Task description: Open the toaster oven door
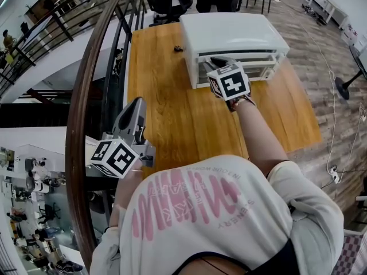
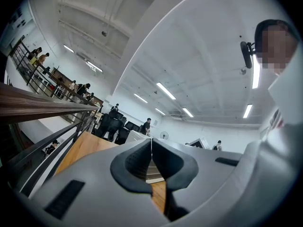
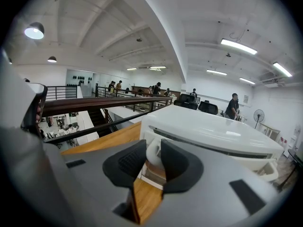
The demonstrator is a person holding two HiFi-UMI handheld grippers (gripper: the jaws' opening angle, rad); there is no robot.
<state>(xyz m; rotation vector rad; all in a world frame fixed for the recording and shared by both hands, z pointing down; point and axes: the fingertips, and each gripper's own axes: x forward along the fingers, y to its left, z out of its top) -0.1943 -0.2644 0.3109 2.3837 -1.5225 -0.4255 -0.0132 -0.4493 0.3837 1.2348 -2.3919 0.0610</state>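
Toaster oven [image 1: 232, 36] on table [image 1: 172, 113] — railing [image 1: 73, 125] alongside

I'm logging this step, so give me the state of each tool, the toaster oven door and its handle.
left tool: shut, nothing between its jaws.
right tool: shut on the door handle.
door handle: clamped between the right tool's jaws.
toaster oven door: still up; closed or barely cracked, can't tell which.
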